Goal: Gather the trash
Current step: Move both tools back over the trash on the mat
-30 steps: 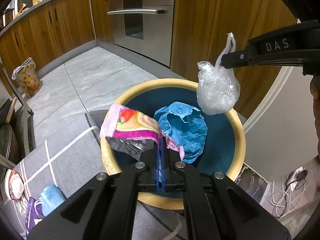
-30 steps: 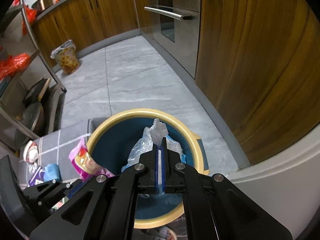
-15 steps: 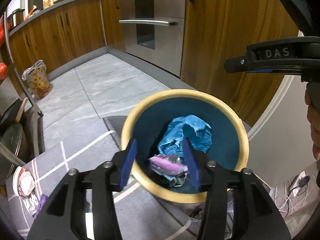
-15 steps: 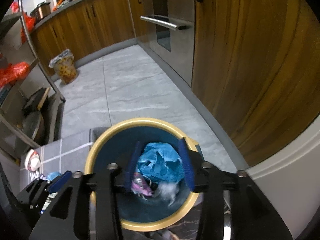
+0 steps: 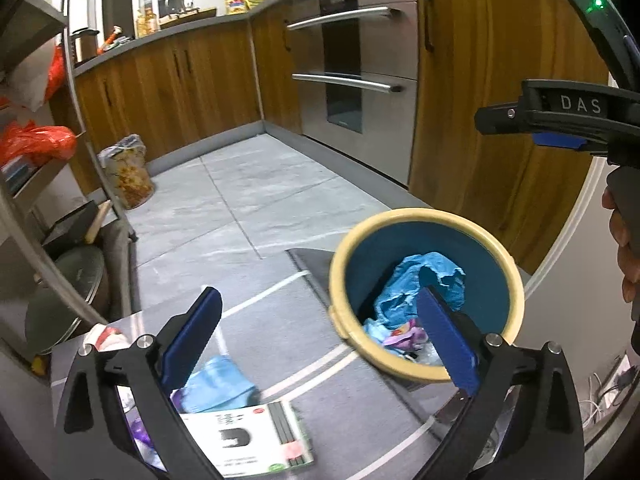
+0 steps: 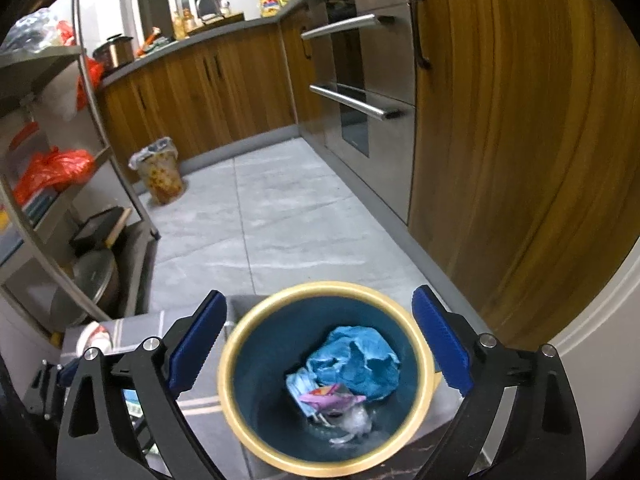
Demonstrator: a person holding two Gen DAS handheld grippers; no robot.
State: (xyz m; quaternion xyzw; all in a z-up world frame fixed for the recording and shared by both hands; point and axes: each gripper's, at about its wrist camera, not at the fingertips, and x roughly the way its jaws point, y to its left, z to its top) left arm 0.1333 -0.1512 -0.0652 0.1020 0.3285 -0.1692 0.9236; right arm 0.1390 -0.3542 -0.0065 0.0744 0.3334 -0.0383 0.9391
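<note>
A round bin with a yellow rim (image 5: 516, 276) (image 6: 228, 364) and blue inside stands on the floor. In it lie a crumpled blue paper (image 5: 416, 276) (image 6: 356, 356), a pink snack wrapper (image 5: 404, 330) (image 6: 332, 396) and a clear plastic bag (image 6: 356, 424). My left gripper (image 5: 320, 340) is open and empty, above the grey table edge left of the bin. My right gripper (image 6: 320, 340) is open and empty, above the bin; it also shows in the left wrist view (image 5: 560, 124). A light blue wad (image 5: 218, 380), a purple wrapper (image 5: 182, 394) and a white leaflet (image 5: 256, 440) lie on the table.
The grey table (image 5: 304, 336) has white lines. Wooden cabinets (image 6: 520, 120) and a steel oven (image 5: 352, 80) stand behind the bin. A lined floor bin (image 5: 128, 172) stands farther off. A metal shelf rack (image 6: 60, 200) with pots is at left. Cables (image 5: 604, 392) lie at right.
Both grippers opened and let go: the pink wrapper and the clear plastic bag dropped into the bin. Both grippers then rose; the left one swung left over the table.
</note>
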